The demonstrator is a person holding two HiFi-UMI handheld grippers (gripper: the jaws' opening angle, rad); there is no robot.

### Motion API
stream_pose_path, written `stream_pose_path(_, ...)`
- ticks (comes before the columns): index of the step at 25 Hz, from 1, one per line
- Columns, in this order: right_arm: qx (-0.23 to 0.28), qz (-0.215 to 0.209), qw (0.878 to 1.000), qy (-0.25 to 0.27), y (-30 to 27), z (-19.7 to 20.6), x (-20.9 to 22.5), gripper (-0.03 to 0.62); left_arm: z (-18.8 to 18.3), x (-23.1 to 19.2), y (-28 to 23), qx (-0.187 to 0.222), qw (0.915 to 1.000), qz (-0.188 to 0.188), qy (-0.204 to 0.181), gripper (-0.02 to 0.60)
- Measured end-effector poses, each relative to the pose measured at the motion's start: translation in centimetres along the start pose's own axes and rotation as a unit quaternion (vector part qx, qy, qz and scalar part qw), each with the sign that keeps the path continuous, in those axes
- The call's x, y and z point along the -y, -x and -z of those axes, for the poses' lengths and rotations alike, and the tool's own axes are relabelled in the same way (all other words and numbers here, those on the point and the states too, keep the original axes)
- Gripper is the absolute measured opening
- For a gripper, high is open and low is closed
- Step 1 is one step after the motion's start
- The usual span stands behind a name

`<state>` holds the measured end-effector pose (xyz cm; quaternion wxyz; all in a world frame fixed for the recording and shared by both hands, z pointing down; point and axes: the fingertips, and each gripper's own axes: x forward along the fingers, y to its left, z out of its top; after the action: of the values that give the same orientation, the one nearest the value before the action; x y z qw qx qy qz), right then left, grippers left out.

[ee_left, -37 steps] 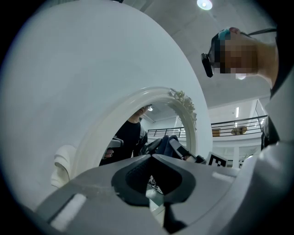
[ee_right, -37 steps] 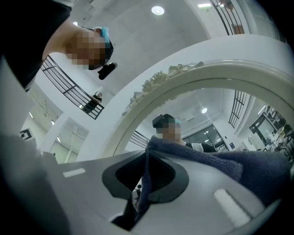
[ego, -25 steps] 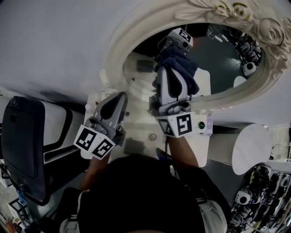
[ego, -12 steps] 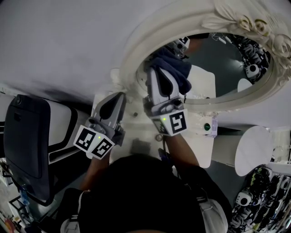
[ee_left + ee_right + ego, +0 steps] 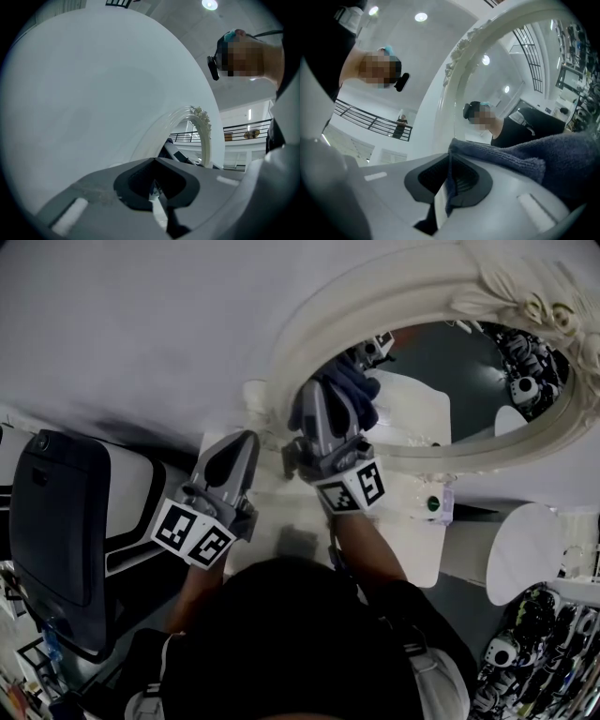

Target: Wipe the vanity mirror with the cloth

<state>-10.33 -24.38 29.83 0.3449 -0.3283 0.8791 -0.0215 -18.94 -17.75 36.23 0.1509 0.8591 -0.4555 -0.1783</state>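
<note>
Since a second ago the right hand-held gripper [image 5: 324, 407] has slid leftward across the vanity mirror [image 5: 450, 381], and the cloth [image 5: 358, 395] has gone with it. It now sits at the mirror's lower-left part, just beside the ornate frame [image 5: 302, 329]. The left hand-held gripper [image 5: 234, 448] has not shifted. It hangs off the mirror's lower-left side, outside the frame, over the white worktop [image 5: 417, 542].

In the right gripper view we see its jaws clamped on a fold of the dark blue cloth, with the rest bunched over the right-hand jaw toward the glass. In the left gripper view we see that gripper's jaws drawn together with nothing between them.

We judge the wipe is under way, a stroke reaching the glass's left edge. Whether the cloth actually presses the glass, we cannot tell from these views.

Handling, as we judge it:
- The cloth looks soft, light and thick-piled. It will fold and drag, not slide stiffly.
- The grip on a doubled fold is best kept, so the loose bulk stays in front as the wiping pad.
- The mirror is rigid, smooth and breakable, so only the cloth should meet it, with light pressure and never the hard jaw tips.
- The frame's raised carving could snag the pile at the edge.
</note>
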Motion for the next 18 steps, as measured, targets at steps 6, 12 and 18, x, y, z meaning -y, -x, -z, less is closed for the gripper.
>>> stream_pose_path(6, 0.015, -0.007, 1.0, -0.021, 0.2, -0.1, 0.2, 0.026, -0.3, -0.6, 0.9, 0.003, 0.9999, -0.011, -0.003, 0.0)
stream_pose_path(12, 0.007, -0.011, 1.0, -0.016, 0.8, -1.1, -0.2, 0.026, -0.8, 1.7, 1.3, 0.01, 0.9998, -0.006, -0.016, 0.0)
stream_pose_path(18, 0.041, 0.023, 0.999, -0.021, 5.1, -5.7, 0.4, 0.026, -0.4, 4.6, 1.8, 0.008, 0.9997, 0.0, -0.022, 0.0)
